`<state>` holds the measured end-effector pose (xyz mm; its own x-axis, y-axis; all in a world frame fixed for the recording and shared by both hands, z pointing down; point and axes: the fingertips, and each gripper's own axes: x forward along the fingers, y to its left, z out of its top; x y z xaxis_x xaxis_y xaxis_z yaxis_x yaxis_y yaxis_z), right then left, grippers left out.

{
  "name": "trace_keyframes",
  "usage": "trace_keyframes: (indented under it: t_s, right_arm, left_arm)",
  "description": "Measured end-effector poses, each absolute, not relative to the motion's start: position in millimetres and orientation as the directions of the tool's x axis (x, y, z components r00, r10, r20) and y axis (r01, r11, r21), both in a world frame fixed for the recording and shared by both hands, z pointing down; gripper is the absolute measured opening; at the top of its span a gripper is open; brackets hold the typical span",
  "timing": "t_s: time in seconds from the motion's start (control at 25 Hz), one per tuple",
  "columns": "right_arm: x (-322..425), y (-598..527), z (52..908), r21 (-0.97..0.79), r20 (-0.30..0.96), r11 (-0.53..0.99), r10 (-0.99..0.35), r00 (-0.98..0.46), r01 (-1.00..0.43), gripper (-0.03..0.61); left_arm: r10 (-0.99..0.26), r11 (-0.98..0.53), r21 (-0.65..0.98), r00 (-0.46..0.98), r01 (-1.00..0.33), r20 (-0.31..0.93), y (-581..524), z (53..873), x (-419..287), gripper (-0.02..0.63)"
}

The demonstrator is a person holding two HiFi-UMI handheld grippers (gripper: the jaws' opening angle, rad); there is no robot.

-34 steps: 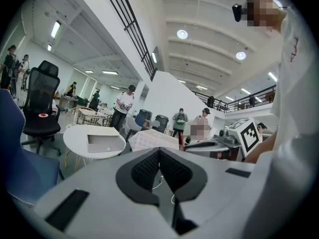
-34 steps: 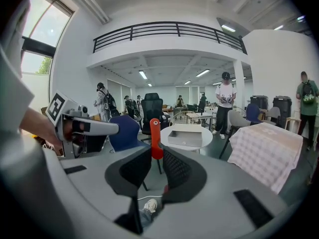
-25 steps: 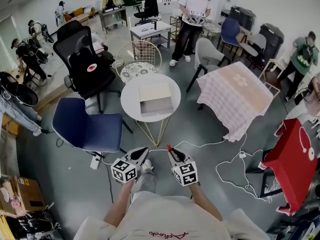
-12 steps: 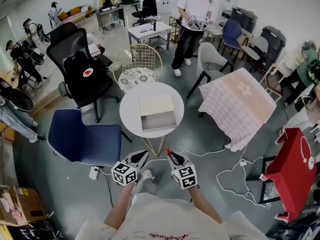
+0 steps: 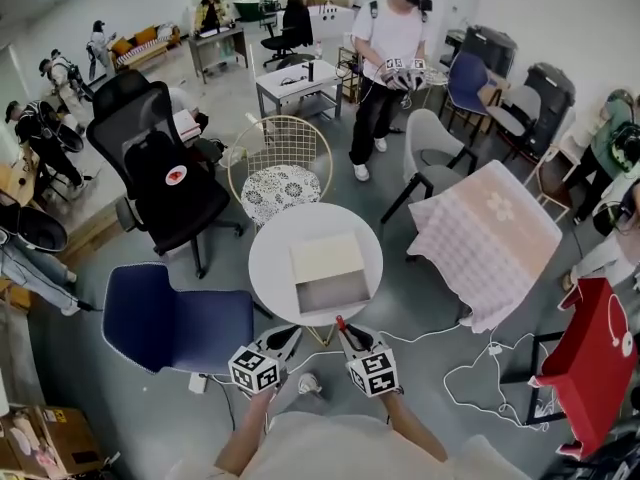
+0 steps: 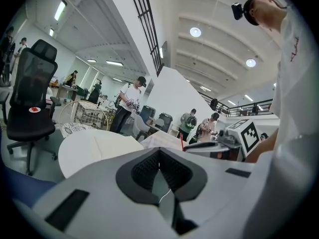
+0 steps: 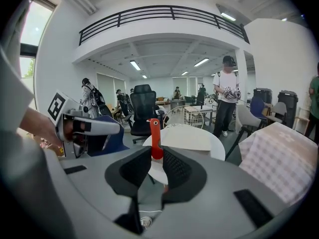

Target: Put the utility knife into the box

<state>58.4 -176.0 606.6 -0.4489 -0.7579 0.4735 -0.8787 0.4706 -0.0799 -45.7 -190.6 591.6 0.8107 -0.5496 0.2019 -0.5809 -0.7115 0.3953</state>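
Note:
An open cardboard box (image 5: 327, 258) sits on a round white table (image 5: 270, 258) straight ahead of me. My right gripper (image 5: 350, 340) is shut on the red utility knife (image 5: 341, 322), just short of the table's near edge. In the right gripper view the knife (image 7: 155, 133) stands upright between the black pads (image 7: 174, 166), with the table (image 7: 217, 146) and box (image 7: 189, 139) beyond. My left gripper (image 5: 283, 339) is beside it, shut and empty. The left gripper view shows its pads (image 6: 147, 171) meeting at the tips, with the table (image 6: 84, 151) ahead.
A blue chair (image 5: 175, 318) stands left of the table, with a wire chair (image 5: 280, 173) and a black office chair (image 5: 165, 173) behind it. To the right is a table with a checked cloth (image 5: 490, 238); cables (image 5: 480, 368) lie on the floor. A person (image 5: 385, 58) stands beyond.
Both grippers have moved forward with me toward the round table, which now lies closer. The knife stays in the right gripper; the left stays shut.

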Motion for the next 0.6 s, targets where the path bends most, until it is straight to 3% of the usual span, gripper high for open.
trace_keyframes:
  t_s: [0.6]
  right_arm:
    - [38, -259, 593, -0.055, 0.468, 0.461, -0.772, -0.430, -0.886, 0.081]
  left_arm:
    - [-0.527, -0.732, 0.398, 0.830, -0.553, 0.183, -270, 583, -63, 0.011]
